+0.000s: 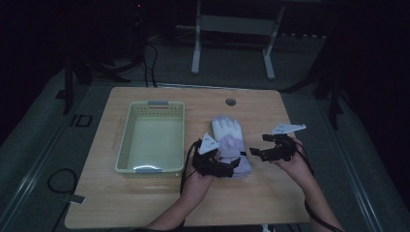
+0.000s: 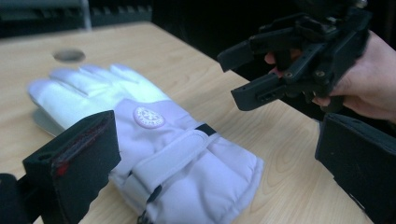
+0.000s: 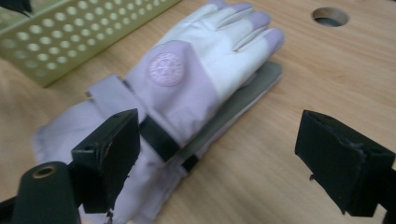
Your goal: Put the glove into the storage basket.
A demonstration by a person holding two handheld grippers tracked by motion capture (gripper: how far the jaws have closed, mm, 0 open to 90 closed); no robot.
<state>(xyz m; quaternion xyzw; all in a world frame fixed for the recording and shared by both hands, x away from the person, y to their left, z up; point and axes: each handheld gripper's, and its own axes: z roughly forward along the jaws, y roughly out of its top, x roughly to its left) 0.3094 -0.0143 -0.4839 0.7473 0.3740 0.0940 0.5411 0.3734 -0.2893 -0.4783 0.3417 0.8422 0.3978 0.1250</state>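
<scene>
your left tongs gape around the glove's cuff; your right tongs hang released beside it on the tabletop.

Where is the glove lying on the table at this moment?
In the high view the glove lies flat on the table, right of the green basket, between the left gripper and right gripper, fingers toward the round hole.

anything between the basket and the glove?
No. Between the green basket and the glove there is just a bare strip of wooden table, seen in the high view.
</scene>
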